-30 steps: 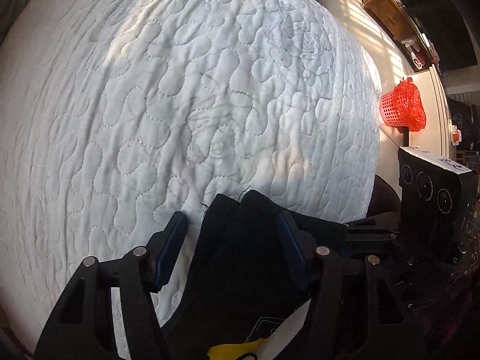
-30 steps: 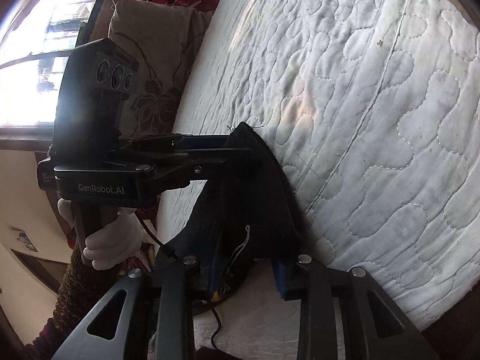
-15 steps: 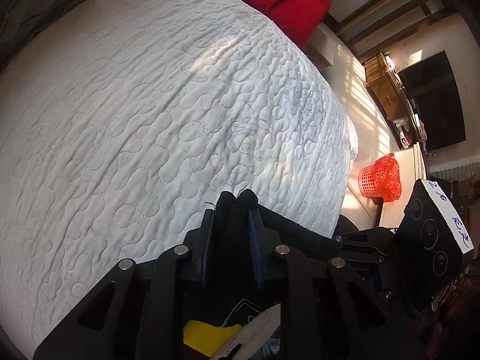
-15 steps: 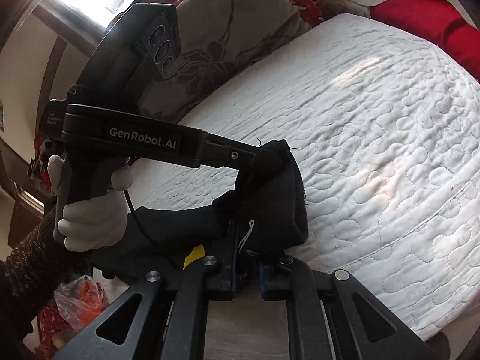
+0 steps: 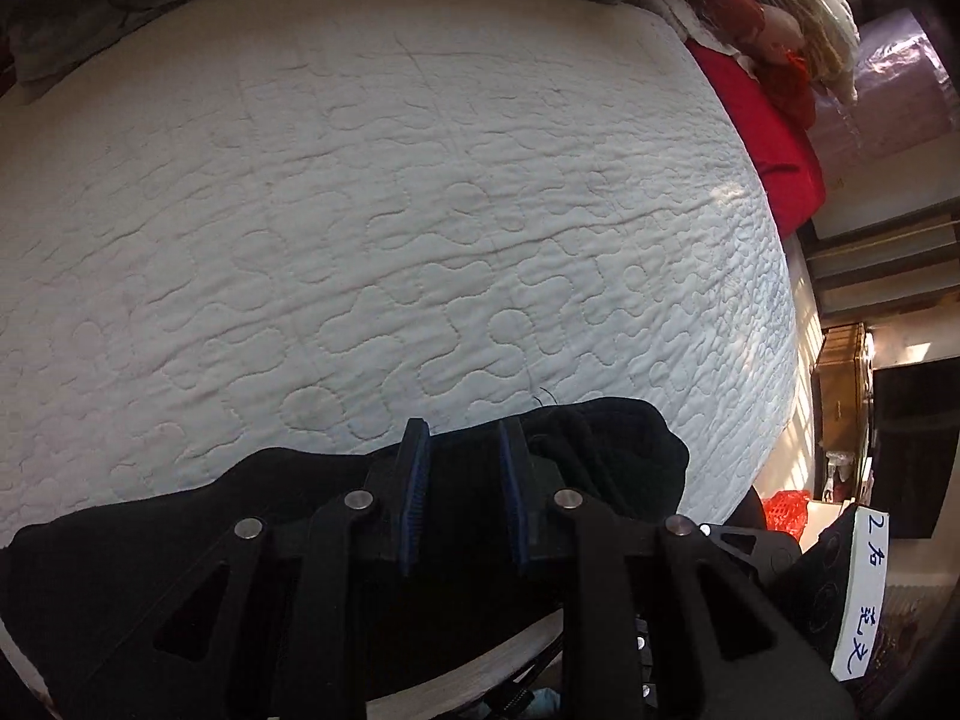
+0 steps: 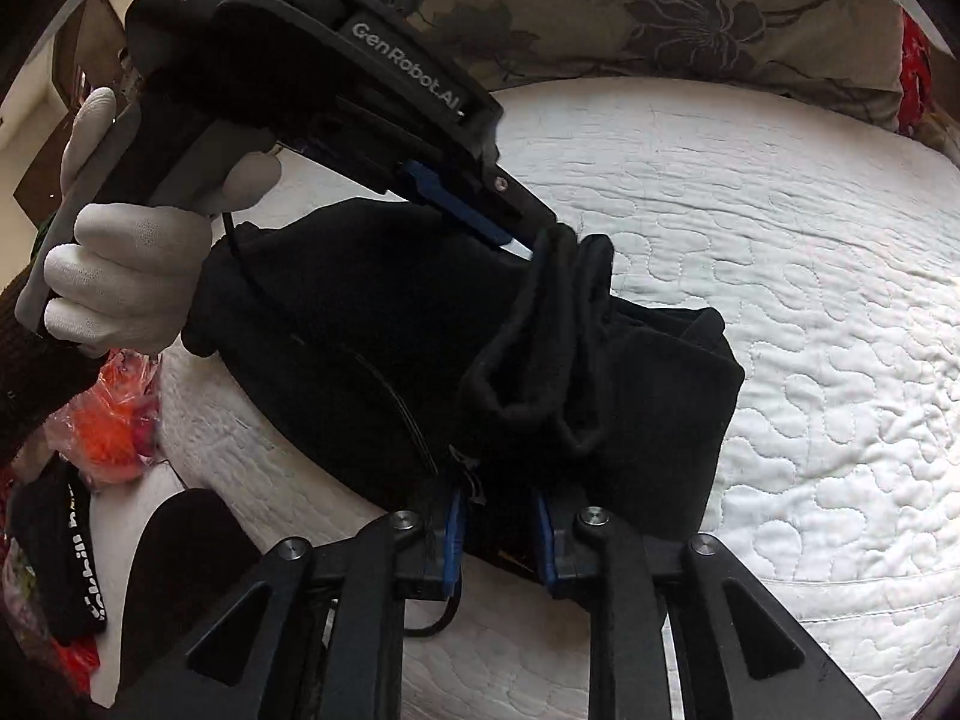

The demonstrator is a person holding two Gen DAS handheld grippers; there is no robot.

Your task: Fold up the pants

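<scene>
The black pants (image 6: 384, 324) hang bunched between both grippers above the white quilted bed (image 6: 780, 228). My left gripper (image 5: 462, 450) is shut on a fold of the black pants (image 5: 606, 450); in the right wrist view it (image 6: 528, 240) comes in from the upper left, held by a white-gloved hand (image 6: 120, 264), and pinches the top edge. My right gripper (image 6: 498, 516) is shut on the lower edge of the pants. The cloth droops onto the bed at the right.
A floral pillow (image 6: 690, 18) lies at the bed's far edge. A red cushion (image 5: 774, 138) and piled bedding (image 5: 780, 6) lie at the bed's right side. An orange bag (image 6: 114, 420) and a red basket (image 5: 786, 510) stand beside the bed.
Both grippers have lifted and carried the pants over the bed, now looking toward the pillows. Both stay shut on the cloth, and more black fabric is spread in view.
</scene>
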